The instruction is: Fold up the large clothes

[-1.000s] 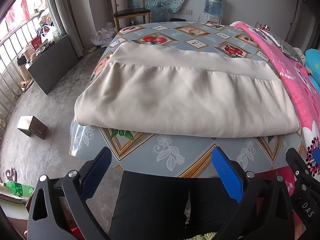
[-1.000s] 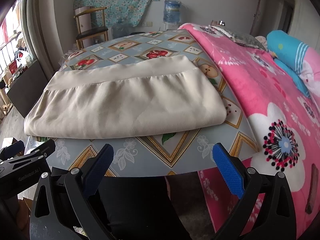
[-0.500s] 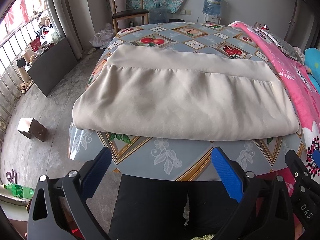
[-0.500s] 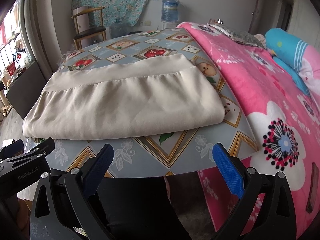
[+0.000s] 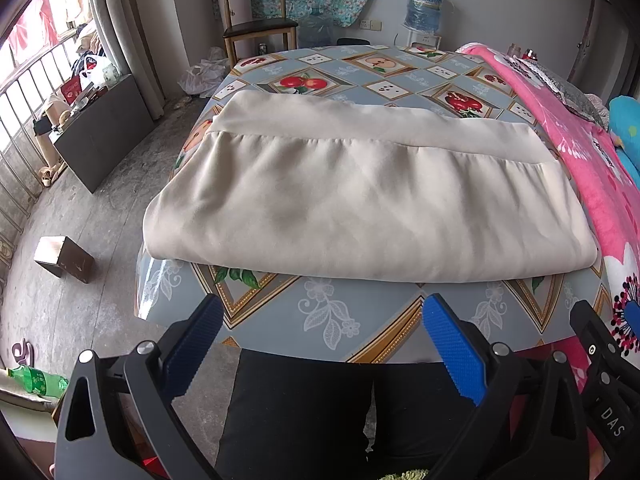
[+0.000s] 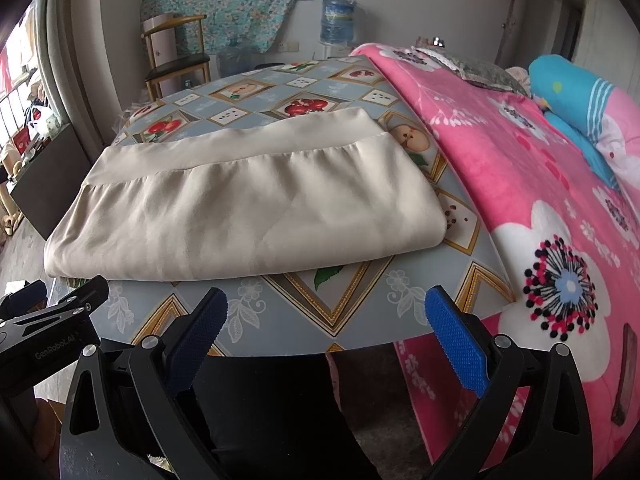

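- Currently, a beige folded garment [image 5: 360,204] is lying flat on a table [image 5: 320,320] that is wearing a blue-grey cloth printed with fruit panels; the near folded edge is sitting just back from the table's front rim.
- A plain band is running along the garment's far side, with gathered fabric below it; whether that band is a waistband or a hem is hard to tell from these angles.
- The left gripper [image 5: 320,344] is hovering in front of the table's near edge, its blue-padded fingers [image 5: 196,344] spread wide with nothing between them and clear of the cloth.
- The right gripper [image 6: 324,340] is hanging beside it at the same edge, jaws likewise apart and empty, its blue pads [image 6: 456,340] short of the garment.
- A person in dark trousers [image 5: 304,412] is standing against the table, just below both tools.
- A pink floral blanket [image 6: 540,208] is draping over the bed along the table's right side, with a blue pillow [image 6: 568,92] resting further back.
- A wooden chair [image 5: 256,24] and a water-cooler bottle [image 5: 424,8] are standing by the far wall, under a hanging floral sheet.
- A small wooden box [image 5: 64,258] is sitting on the bare concrete floor to the left, well apart from the table.
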The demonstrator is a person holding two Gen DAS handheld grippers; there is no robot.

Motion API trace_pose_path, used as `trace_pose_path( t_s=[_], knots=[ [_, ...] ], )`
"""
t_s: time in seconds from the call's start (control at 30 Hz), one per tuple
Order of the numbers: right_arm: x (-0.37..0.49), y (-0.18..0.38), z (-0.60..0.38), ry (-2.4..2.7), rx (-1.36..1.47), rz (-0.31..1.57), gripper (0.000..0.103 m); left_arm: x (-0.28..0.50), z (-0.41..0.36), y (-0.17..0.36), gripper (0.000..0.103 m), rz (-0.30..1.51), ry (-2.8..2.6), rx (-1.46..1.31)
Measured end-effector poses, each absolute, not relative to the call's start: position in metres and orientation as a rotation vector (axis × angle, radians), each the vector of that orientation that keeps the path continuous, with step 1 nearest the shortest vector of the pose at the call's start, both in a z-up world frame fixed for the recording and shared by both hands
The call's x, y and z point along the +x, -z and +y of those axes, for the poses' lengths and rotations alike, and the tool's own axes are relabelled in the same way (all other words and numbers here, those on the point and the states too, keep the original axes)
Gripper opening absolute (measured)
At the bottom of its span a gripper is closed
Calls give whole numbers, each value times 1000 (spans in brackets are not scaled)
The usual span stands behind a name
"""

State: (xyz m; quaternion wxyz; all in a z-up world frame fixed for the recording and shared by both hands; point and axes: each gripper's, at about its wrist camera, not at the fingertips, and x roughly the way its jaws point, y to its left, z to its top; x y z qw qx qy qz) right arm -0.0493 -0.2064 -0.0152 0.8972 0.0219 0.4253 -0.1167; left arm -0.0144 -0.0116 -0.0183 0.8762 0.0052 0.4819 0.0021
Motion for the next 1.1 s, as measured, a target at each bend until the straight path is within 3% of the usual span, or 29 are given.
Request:
trace_pose_path(
  t_s=[1.1],
  knots=[
    [-50, 13, -207, 247, 48, 878, 96, -14, -14, 13, 98, 1000, -5, 10]
  ],
)
